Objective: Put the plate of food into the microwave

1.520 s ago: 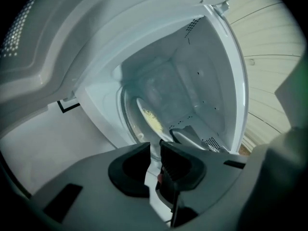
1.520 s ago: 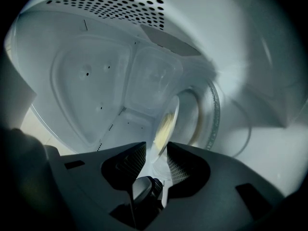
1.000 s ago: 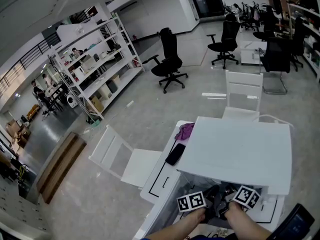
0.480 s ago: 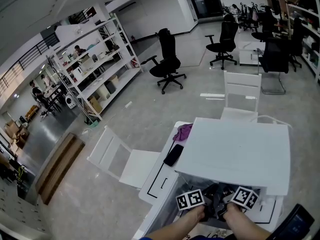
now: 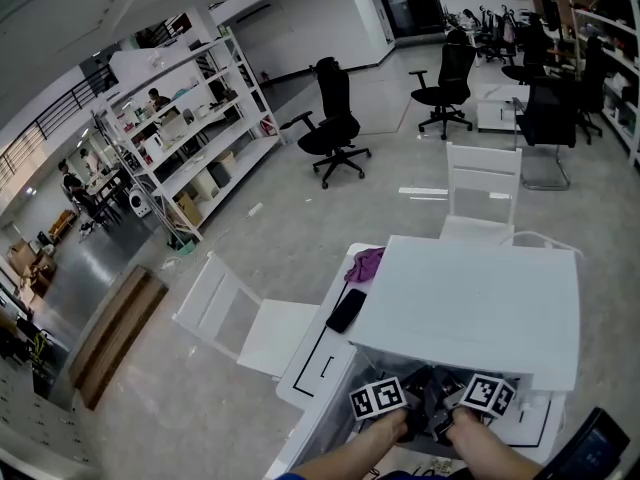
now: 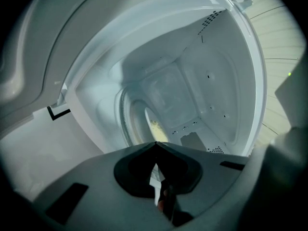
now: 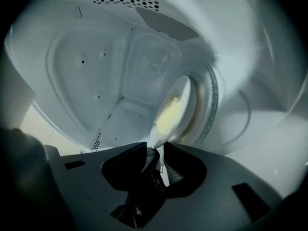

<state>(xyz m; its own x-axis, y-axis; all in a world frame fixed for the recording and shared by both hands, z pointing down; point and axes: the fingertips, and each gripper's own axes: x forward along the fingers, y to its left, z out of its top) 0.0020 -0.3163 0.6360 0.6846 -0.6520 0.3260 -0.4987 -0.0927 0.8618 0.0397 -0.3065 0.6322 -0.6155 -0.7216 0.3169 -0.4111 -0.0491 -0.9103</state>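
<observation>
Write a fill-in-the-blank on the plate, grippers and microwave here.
The left gripper and the right gripper are both shut on the plate's ____.
The food on the plate is ____.
The plate is inside the white ____, by its glass turntable.
Missing: rim; yellow; microwave.

I can read no words, numbers or brands anywhere; my left white marker cube (image 5: 380, 399) and right white marker cube (image 5: 490, 393) bear only black square patterns.
</observation>
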